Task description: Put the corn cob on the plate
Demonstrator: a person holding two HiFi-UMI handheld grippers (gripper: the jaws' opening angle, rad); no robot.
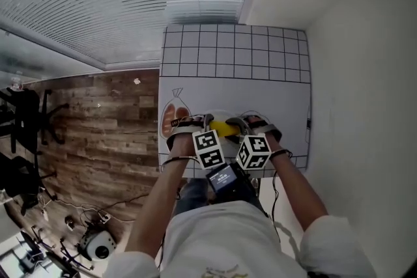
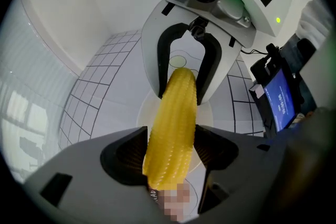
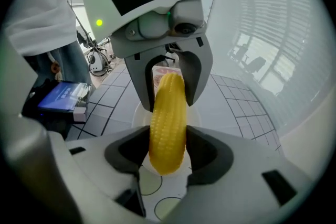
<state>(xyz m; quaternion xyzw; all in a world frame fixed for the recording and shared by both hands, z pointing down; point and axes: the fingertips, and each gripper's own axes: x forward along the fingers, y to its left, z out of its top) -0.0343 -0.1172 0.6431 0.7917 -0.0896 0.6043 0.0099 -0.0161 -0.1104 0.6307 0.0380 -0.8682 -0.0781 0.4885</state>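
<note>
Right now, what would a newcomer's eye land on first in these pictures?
The bumpy yellow corn cob stands out, held at the centre of the scene with the left gripper on one end and the right gripper on the other. Below it lies a round white plate on a white gridded mat.

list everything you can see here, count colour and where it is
corn cob: 1, yellow, held between both grippers, over the plate
plate: 1, white, on the mat below the corn cob
mat: 1, white with black grid, under the plate
bread picture: 1, brown, printed at the mat's left edge
screen device: 1, black with blue screen, at the person's waist
office chair: 1, black, on the wooden floor, far left
left gripper: 1, white and grey, shut on one end of the corn cob
right gripper: 1, white and grey, shut on the other end
</note>
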